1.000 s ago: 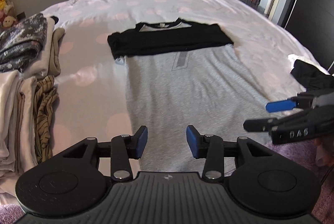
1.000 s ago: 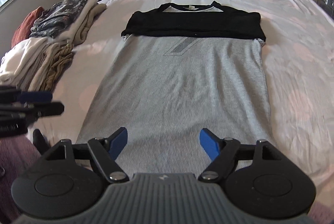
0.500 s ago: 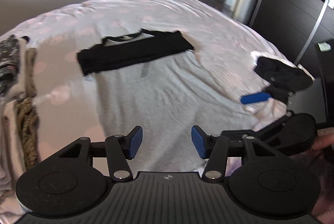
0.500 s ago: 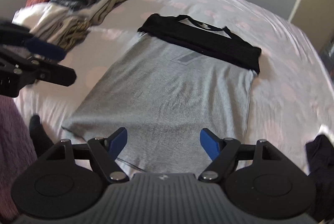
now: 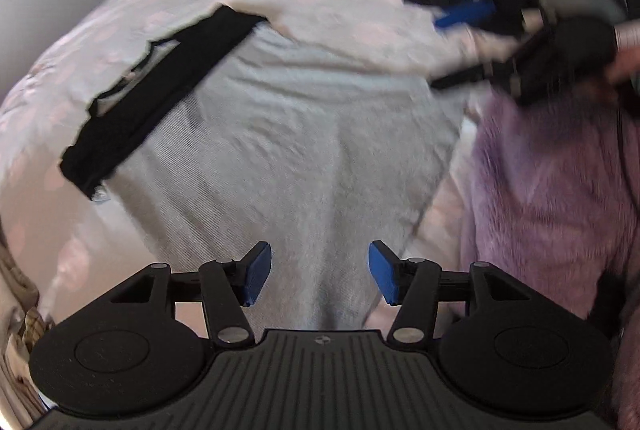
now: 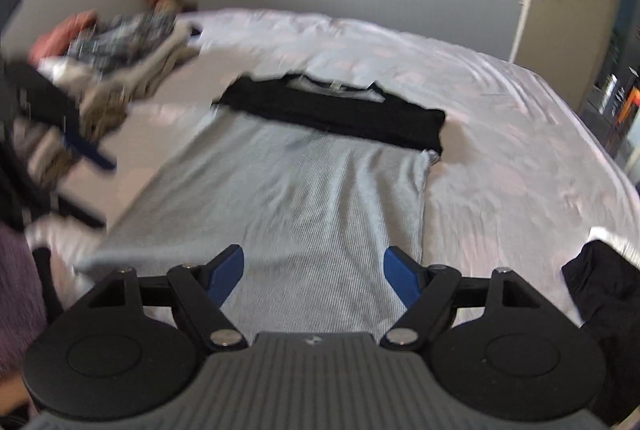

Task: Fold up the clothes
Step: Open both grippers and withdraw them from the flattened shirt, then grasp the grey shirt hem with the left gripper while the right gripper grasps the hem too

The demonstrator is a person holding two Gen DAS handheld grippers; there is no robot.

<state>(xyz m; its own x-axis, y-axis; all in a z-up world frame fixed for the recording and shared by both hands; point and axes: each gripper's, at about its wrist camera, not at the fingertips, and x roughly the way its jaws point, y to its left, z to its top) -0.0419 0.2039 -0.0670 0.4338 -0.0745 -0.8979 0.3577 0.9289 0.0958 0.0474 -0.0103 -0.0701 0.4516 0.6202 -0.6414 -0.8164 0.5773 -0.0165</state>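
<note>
While both claws gape, shirt [image 6: 304,189] lies seemingly flat.

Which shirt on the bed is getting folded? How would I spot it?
Look at the big bed with the pale pink spotted sheet. Spread flat in its middle lies the grey T-shirt, alone, apart from the stack of folded clothes at the bed's left side. It is the only one with black sleeves folded across its top like a dark band.

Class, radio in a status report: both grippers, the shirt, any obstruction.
Left gripper open, empty. Right gripper open, empty. Grey shirt with black folded sleeves flat on bed, ungrasped. Nothing blocking it.
</note>
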